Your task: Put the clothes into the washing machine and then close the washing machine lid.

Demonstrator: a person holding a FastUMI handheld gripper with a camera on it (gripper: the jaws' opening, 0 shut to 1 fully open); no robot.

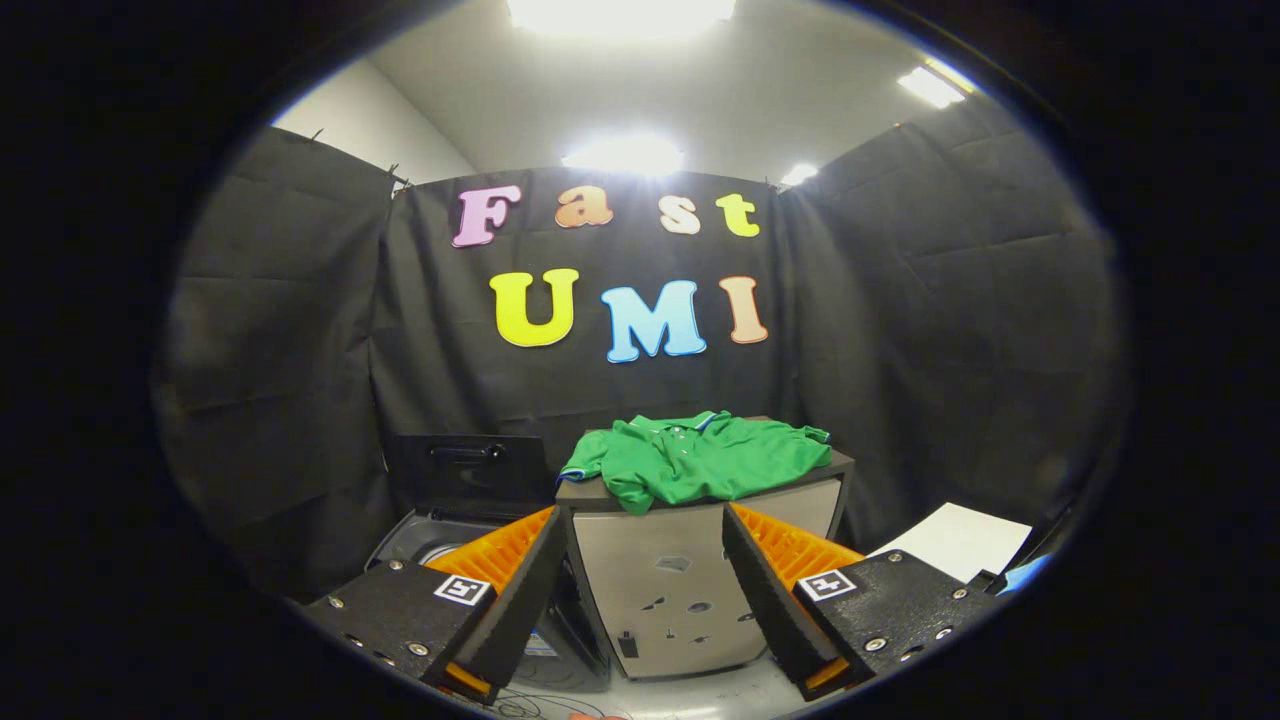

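Test booth — black cloth walls (950,300)

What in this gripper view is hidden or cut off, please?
- Washing machine drum: mostly hidden behind the near finger of the open gripper.
- Green polo shirt: its far side lies out of sight behind its own folds on the cabinet.
- White sheet: partly cut off by the other finger.

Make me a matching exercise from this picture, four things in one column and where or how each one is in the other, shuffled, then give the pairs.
Things:
1. green shirt
2. washing machine lid
3. gripper
4. cabinet

States or places:
A. raised open, beside the cabinet
B. open, holding nothing
C. lying on top of the cabinet
D. standing just ahead of the fingers

Pairs: 1-C, 2-A, 3-B, 4-D
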